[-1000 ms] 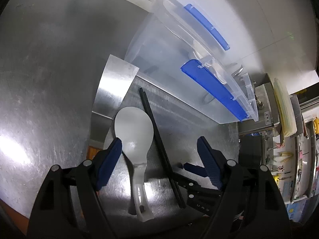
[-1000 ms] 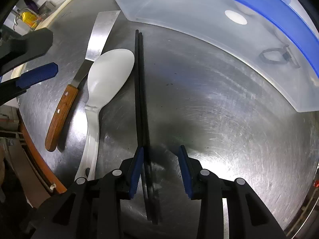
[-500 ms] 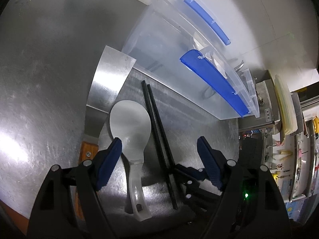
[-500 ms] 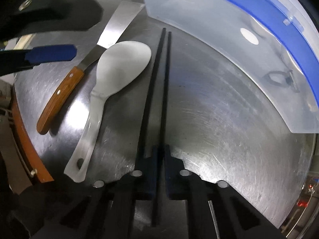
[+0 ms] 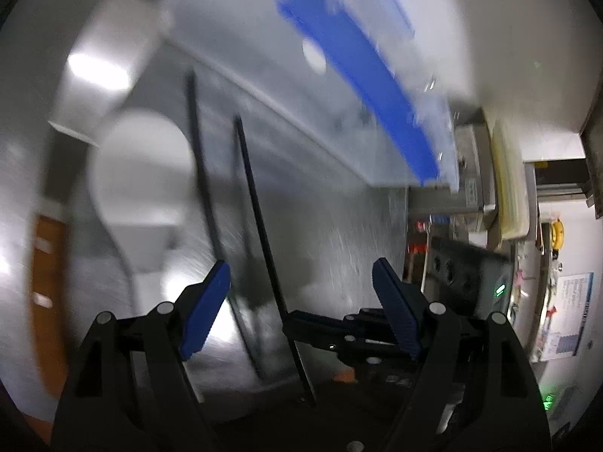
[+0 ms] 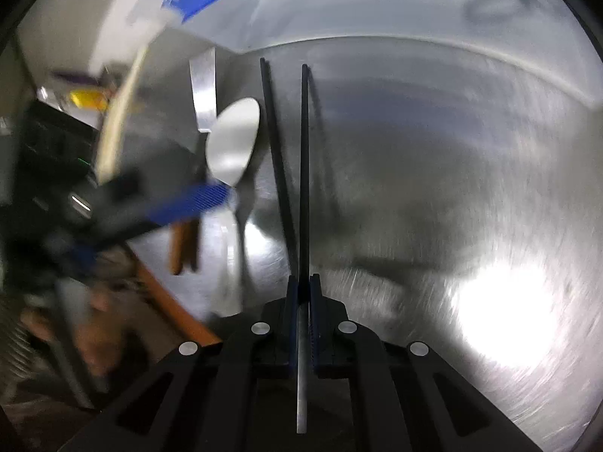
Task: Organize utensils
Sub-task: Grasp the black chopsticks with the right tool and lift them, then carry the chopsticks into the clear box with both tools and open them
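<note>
Two black chopsticks [image 6: 301, 173] pinched in right gripper [image 6: 300, 293], left gripper [image 5: 301, 293] wide apart, orange-handled spatula [image 5: 49, 263] plainest from left wrist

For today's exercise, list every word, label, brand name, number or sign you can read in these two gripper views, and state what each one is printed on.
No text can be read in either view.
Blue-and-white poster at the far right of the left wrist view: it carries print, but too small and blurred to read.
Clear storage bin, black chopsticks, white rice paddle: no lettering visible.
</note>
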### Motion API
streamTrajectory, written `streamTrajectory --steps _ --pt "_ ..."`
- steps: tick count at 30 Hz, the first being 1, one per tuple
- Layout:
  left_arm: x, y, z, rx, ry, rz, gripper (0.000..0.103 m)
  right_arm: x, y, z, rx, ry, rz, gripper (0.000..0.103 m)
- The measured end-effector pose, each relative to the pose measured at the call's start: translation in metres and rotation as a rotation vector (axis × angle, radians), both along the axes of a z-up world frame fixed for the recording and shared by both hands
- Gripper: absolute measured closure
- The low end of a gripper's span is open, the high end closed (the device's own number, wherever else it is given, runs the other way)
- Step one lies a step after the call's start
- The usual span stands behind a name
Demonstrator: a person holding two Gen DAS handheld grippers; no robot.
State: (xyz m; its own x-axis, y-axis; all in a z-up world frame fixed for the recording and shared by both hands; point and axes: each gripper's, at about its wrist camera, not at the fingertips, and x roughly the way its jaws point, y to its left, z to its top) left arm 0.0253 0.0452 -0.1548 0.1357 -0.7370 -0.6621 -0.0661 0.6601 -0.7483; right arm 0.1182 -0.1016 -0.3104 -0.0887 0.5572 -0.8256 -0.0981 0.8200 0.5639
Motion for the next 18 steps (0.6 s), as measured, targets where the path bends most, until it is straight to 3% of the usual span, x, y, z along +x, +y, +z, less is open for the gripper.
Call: streamTrajectory --steps 5,10,12,14,16,18 --pt "-0.006 -0.031 -0.020 -0.016 0.097 -0.066 0.029 -0.009 -0.031 0.000 0.109 0.051 -0.081 0.096" --pt "-0.011 -0.046 -0.021 -0.017 0.094 -0.084 0.030 -0.021 -0.037 0.002 0.132 0.056 -0.083 0.096" --pt "-0.013 -0.051 -0.021 -0.006 0.087 -0.073 0.040 -0.022 -0.036 0.003 0.136 0.056 -0.074 0.096" --pt "-0.014 -0.054 -0.024 0.032 0.099 -0.064 0.071 -0.023 -0.034 0.005 0.139 0.057 -0.063 0.096" --pt "-0.016 -0.053 -0.027 0.053 0.111 -0.055 0.088 -0.024 -0.033 0.003 0.139 0.060 -0.050 0.096" --pt "-0.019 -0.049 -0.030 0.054 0.119 -0.036 0.095 -0.022 -0.030 0.002 0.141 0.064 -0.033 0.096"
